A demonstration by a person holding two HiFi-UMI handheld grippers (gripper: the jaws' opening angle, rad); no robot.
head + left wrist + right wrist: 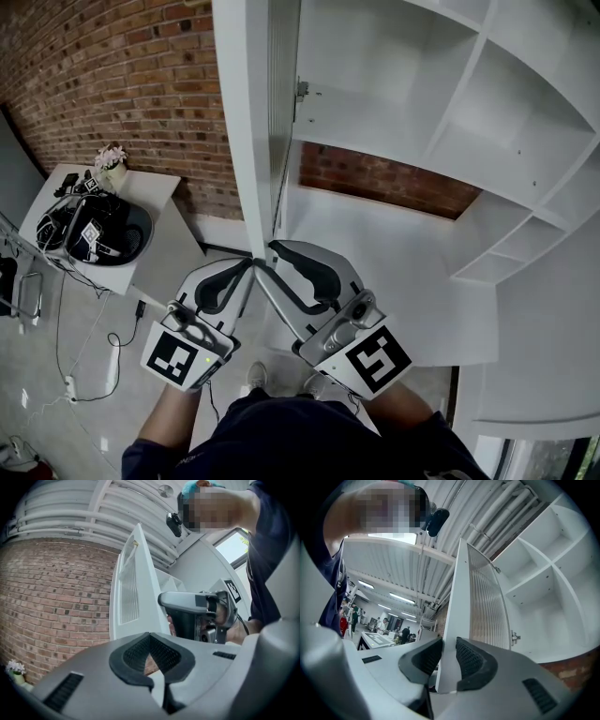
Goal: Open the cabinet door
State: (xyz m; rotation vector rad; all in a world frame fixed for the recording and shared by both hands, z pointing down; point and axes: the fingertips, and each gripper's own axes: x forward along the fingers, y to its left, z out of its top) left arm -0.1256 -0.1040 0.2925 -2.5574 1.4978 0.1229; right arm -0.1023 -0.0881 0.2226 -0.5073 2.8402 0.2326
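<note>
Your R gripper (449, 656) has its jaws clamped on the door (457, 597), with the ribbed black pads (474, 663) pressing both faces of its free edge near the bottom corner. Your L gripper (150, 637) has its jaws together w/ nothing between them, and it sits just beside the R one on the door's outer side. The door is swung well out, about square to the cabinet (394, 122), so the inside shelves are in plain view. I'd call it mostly done; what's left is prob. a bit more swing, if any, then let go. The door has a smooth white frame w/ a fluted, semi-clear panel (487, 602) and a small metal hinge (514, 637). The cabinet is flat matte white board w/ square bays, and there's rough red brick (112, 75) behind.
</note>
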